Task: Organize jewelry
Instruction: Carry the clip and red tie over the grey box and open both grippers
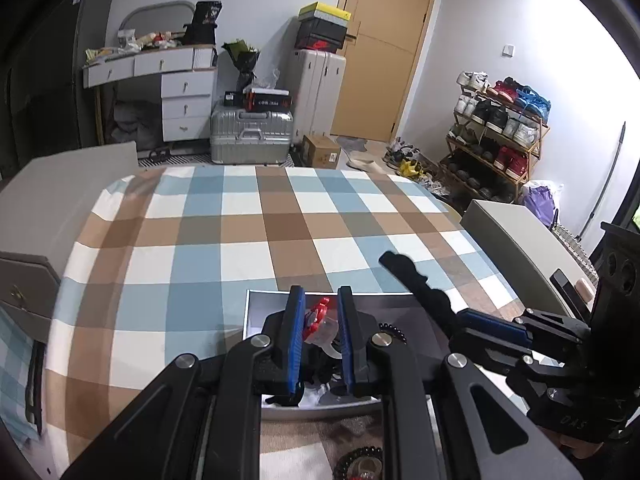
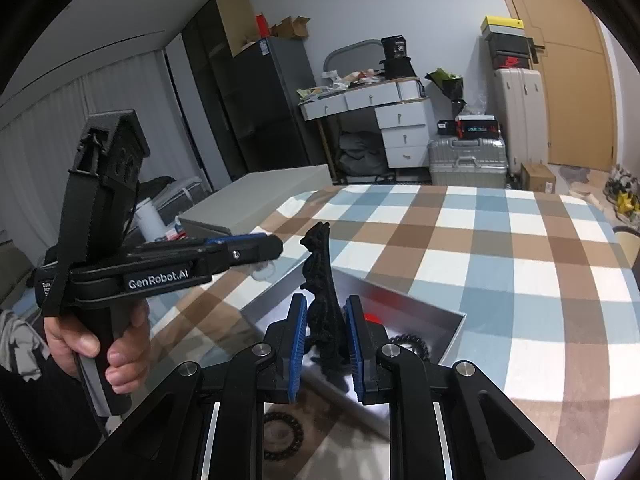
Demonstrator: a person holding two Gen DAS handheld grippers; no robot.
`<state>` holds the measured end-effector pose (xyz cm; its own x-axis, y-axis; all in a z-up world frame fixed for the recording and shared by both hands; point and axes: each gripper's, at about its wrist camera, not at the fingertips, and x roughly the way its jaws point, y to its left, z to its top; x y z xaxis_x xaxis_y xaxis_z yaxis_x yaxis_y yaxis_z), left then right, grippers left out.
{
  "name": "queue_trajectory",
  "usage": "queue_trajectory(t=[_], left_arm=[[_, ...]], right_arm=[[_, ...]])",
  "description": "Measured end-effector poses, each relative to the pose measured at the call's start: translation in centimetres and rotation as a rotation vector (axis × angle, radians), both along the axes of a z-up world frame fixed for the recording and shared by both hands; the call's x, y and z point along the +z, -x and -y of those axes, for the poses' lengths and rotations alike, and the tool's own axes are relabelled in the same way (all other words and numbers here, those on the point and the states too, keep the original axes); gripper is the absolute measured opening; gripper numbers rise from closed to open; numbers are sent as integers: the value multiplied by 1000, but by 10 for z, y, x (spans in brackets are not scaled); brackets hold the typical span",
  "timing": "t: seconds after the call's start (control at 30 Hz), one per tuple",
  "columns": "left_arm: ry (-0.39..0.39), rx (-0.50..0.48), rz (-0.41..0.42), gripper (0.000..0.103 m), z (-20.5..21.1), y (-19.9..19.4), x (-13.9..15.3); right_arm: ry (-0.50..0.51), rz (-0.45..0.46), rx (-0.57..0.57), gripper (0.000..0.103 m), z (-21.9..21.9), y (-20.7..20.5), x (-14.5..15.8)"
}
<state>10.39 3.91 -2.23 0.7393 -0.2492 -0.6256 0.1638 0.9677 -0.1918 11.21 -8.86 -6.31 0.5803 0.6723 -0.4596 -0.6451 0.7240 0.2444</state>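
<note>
Two grippers: both were raised over an open grey tray (image 1: 256,312) on the checked tablecloth (image 1: 224,240).
Left gripper (image 1: 318,320): its blue pads were clenched on a small red and clear hair clip (image 1: 318,314), pinched near its middle.
Right gripper (image 2: 326,332): its jaws were clamped on a black lacy hair band (image 2: 322,280), which stood up between the pads and poked out above them.
Tray contents: a black coiled hair tie (image 1: 390,330) lay inside near the right wall; other dark items below the fingers were too hidden to name.
Outside the tray: another coiled tie (image 2: 282,434) lay on the cloth, near the front wall.
Handling, clip: probably light, hard and brittle; a gentle pinch across the body seemed safest.
Handling, band: likely soft, light and floppy; gripped low, its free end could droop or snag.
</note>
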Motion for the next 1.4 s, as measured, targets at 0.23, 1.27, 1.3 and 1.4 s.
queue_trajectory(t=[0.23, 1.27, 1.3, 1.4], left_arm=[[16, -10, -41, 11, -3, -12, -10], [76, -11, -43, 54, -5, -5, -16], [73, -15, -35, 54, -4, -1, -14], [57, -20, -23, 54, -3, 6, -11]], right_arm=[[15, -11, -17, 19, 1, -11, -7], [21, -67, -72, 37, 11, -12, -17], [20, -66, -74, 40, 11, -11, -16], [7, -50, -75, 46, 12, -2, -10]])
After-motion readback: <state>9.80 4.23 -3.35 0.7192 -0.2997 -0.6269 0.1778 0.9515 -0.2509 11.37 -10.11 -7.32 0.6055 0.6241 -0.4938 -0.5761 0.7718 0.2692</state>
